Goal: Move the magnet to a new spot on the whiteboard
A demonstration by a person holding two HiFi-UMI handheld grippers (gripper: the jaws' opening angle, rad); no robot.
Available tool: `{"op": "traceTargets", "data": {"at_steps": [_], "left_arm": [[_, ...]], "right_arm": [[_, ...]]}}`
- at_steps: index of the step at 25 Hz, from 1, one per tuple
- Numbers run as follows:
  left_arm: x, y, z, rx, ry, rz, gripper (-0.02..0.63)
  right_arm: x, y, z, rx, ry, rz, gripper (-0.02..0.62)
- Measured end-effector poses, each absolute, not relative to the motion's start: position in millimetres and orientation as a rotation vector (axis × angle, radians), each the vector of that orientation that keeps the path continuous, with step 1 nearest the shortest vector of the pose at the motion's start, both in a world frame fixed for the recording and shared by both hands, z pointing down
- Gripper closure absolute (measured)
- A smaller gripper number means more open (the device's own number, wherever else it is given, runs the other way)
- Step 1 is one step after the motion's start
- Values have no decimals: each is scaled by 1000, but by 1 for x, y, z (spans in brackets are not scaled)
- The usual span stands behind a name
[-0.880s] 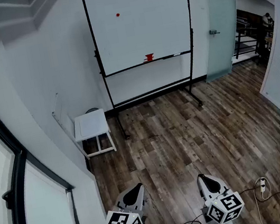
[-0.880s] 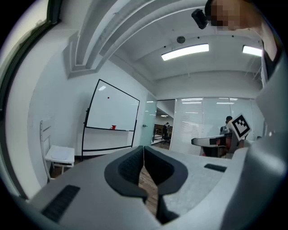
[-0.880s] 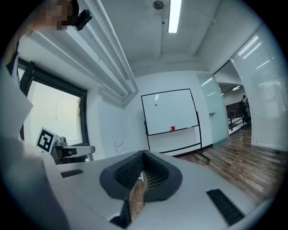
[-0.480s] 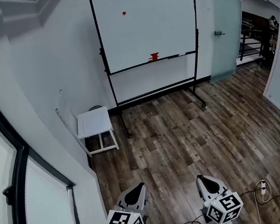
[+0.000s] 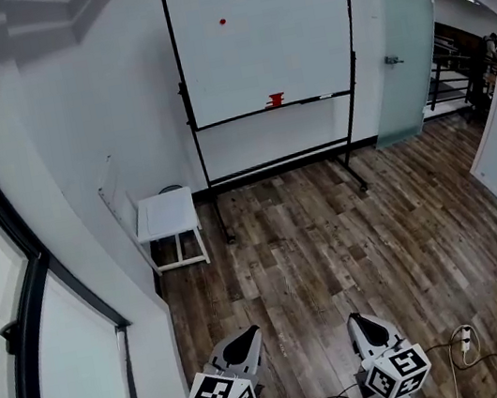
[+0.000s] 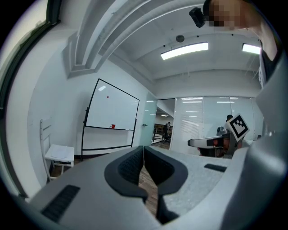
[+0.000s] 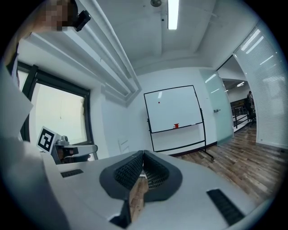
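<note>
Hardly begun, by the look of it: finds the red magnet point(image 5: 223, 21) high and left of centre on the whiteboard point(image 5: 288, 43), well apart from both claws across a wide stretch of wooden floor point(image 5: 333, 245). Holds the left claw point(image 5: 244, 337) and the right claw point(image 5: 356, 321) low at the near edge of the head view, side by side, each pressed together on nothing; shows the same in both gripper views, pads meeting with only floor behind. Leaves everything to do: walk up to the board, spread one claw, pinch the magnet, pull it off, set it elsewhere on the white surface and let go. Notes a small red item point(image 5: 276, 100) on the board's tray and a small white table point(image 5: 166, 215) by the left wall. Compared with a moment earlier, puts the board a little further right in the head view, with the magnet at the same place on it and both claws as low as before.
</note>
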State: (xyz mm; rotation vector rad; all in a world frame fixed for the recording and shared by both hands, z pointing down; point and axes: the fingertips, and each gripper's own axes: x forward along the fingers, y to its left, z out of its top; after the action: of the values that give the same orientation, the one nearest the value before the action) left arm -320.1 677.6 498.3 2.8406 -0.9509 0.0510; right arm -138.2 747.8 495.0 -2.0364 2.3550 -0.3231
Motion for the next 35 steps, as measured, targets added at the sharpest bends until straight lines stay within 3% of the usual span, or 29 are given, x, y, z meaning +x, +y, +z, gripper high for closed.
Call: {"op": "traceTargets", "data": {"at_steps": [11, 22, 25, 35], "left_arm": [[-296, 692, 518, 2818, -971, 85, 592], [-273, 636, 524, 2777, -991, 58, 589], [-266, 606, 520, 2771, -979, 56, 470], [-247, 494, 501, 2753, -1005, -2, 397]], "right_arm": [[-130, 751, 514, -1966, 2437, -365, 569], [-111, 708, 524, -1965, 2440, -404, 569], [-104, 681, 522, -1963, 2438, -408, 569], [-83, 572, 499, -1959, 2452, -344, 569]]}}
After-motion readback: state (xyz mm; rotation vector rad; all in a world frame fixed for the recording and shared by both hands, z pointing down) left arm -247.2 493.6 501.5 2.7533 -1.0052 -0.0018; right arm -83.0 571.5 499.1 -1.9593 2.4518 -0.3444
